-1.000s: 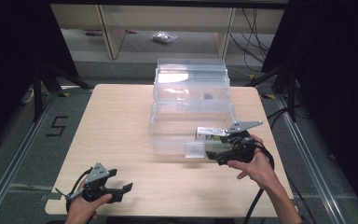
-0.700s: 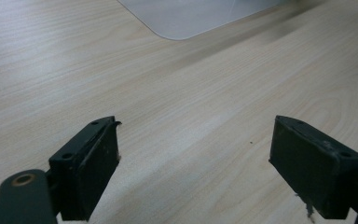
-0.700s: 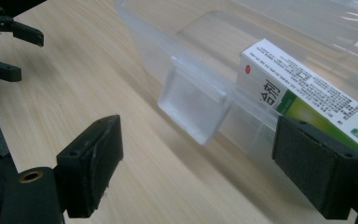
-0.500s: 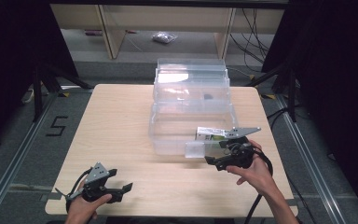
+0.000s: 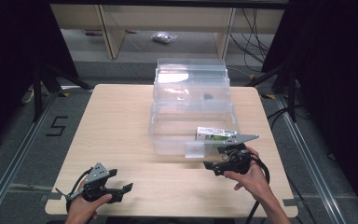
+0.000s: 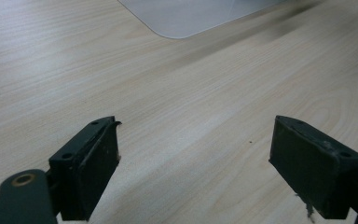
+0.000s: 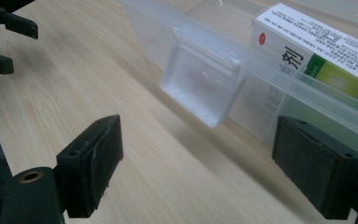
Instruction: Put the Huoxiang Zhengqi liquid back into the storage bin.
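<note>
A clear plastic box [image 5: 191, 122] with its lid tipped back stands on the wooden table [image 5: 116, 121]. A white and green carton [image 5: 216, 134] lies inside at the near right corner, also seen through the wall as the carton [image 7: 317, 51]. The box's front latch [image 5: 195, 150] hangs down; the latch [image 7: 200, 84] is just ahead of my right gripper [image 7: 205, 140]. That right gripper [image 5: 214, 167] is open and empty, a little in front of the box. My left gripper [image 5: 119, 190] rests open near the front left edge. The left gripper [image 6: 191, 135] holds nothing, and the box corner [image 6: 191, 14] lies beyond it.
Behind the table stands a low shelf, with a small clear bag [image 5: 164, 37] on the floor by it. A "5" marker [image 5: 56, 126] is on the floor at the left. Bare wood lies between the two grippers.
My right gripper has drawn back from the box's near right corner toward the front edge and slightly left. The carton stayed in the box. The left gripper has not moved.
</note>
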The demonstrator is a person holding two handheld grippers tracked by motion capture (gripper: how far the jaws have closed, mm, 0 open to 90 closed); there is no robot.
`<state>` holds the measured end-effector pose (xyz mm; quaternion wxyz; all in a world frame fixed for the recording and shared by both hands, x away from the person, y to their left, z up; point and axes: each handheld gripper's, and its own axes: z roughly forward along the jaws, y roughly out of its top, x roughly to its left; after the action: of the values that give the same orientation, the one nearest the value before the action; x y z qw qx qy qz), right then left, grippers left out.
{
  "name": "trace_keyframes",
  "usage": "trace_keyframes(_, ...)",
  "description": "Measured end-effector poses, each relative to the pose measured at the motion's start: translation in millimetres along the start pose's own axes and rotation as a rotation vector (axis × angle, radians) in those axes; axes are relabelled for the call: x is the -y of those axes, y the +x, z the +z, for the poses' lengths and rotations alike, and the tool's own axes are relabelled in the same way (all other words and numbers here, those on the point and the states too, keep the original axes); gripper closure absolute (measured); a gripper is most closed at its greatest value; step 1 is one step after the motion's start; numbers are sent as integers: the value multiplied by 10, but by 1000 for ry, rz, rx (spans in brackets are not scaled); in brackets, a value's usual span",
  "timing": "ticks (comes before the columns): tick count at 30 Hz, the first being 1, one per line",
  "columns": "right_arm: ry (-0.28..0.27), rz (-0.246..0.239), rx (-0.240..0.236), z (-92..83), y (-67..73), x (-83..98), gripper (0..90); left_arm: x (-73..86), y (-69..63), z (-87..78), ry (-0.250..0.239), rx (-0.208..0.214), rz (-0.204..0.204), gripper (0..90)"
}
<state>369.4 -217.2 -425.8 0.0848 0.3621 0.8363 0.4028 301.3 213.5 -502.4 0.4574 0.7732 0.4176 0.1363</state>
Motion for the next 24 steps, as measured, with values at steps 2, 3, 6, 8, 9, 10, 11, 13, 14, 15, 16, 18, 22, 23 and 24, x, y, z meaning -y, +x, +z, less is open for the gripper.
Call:
trace_keyframes(2, 18, 39, 2, -14, 27, 26, 171, -2, -4, -6, 1, -1, 3, 149)
trace_keyframes(3, 0, 5, -7, -2, 4, 48, 167, -2, -4, -6, 0, -2, 1, 149)
trace_keyframes(6, -1, 29, 2, -2, 24, 107, 168, -1, -2, -3, 4, 1, 6, 149)
trace_keyframes(8, -5, 29, 8, 5, 18, 146, 168, -2, -9, -3, 3, 2, 3, 149)
trace_keyframes(9, -3, 52, 2, 17, 23, 177, 167, -2, -7, -3, 2, 1, 3, 149)
trace_keyframes(10, -6, 56, 7, 29, 21, 202, 167, -3, -6, -6, 0, -1, 1, 149)
trace_keyframes(11, -5, 57, 4, 44, 16, 225, 166, -3, -5, -7, 0, -1, 2, 149)
trace_keyframes(13, 3, 63, -5, 69, 4, 268, 165, -3, -4, -9, 0, -1, 3, 149)
trace_keyframes(14, 8, 85, -3, 74, 7, 289, 164, -2, -6, -8, -1, 0, 2, 149)
trace_keyframes(15, -2, 75, -23, 91, -12, 307, 164, -1, -7, -7, -1, 1, 2, 149)
trace_keyframes(16, 2, 82, -3, 80, -11, 327, 163, -1, -5, -9, 3, 1, 6, 149)
trace_keyframes(18, -4, 111, -18, 92, 8, 365, 163, 2, -3, -3, 0, 10, 6, 149)
trace_keyframes(22, -1, 93, -14, 104, -5, 443, 162, -6, -8, -9, 0, 6, 14, 149)
trace_keyframes(23, 3, 96, -3, 94, -4, 464, 162, -7, -11, -13, 5, 4, 15, 149)
trace_keyframes(24, -10, 93, -14, 99, -8, 477, 162, -5, -12, -13, 5, 4, 16, 149)
